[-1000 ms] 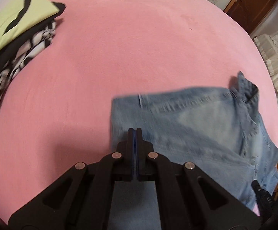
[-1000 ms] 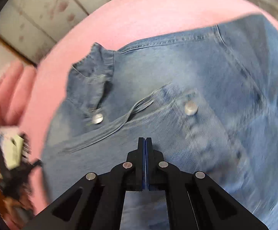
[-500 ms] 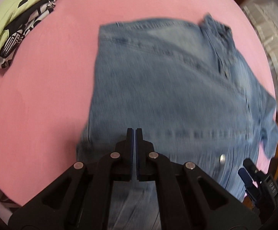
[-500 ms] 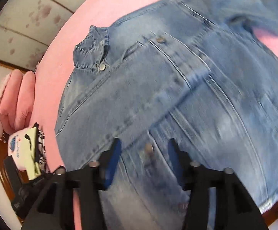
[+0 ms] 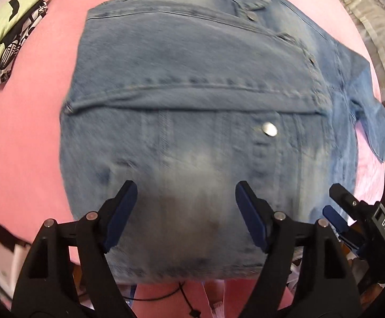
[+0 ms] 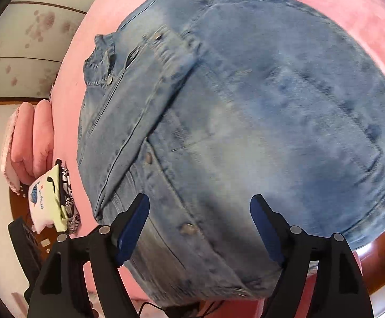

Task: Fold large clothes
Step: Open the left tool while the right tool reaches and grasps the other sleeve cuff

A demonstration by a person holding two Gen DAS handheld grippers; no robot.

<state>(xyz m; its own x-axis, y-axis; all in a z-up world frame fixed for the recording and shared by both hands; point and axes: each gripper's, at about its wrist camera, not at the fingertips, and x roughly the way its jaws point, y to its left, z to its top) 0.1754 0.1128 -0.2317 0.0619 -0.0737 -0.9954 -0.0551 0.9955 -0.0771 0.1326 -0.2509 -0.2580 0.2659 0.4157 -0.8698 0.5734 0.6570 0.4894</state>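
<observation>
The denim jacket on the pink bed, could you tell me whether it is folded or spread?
Spread: the denim jacket lies front up, collar and one sleeve showing.

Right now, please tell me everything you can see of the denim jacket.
The denim jacket is light blue, faded, with metal snap buttons, stitched seams and a collar at its far end. It lies spread on the pink bed, front side up, closed, one sleeve trailing off to one side. Its hem reaches the near bed edge. The left gripper and right gripper hover open above it, holding nothing.
</observation>
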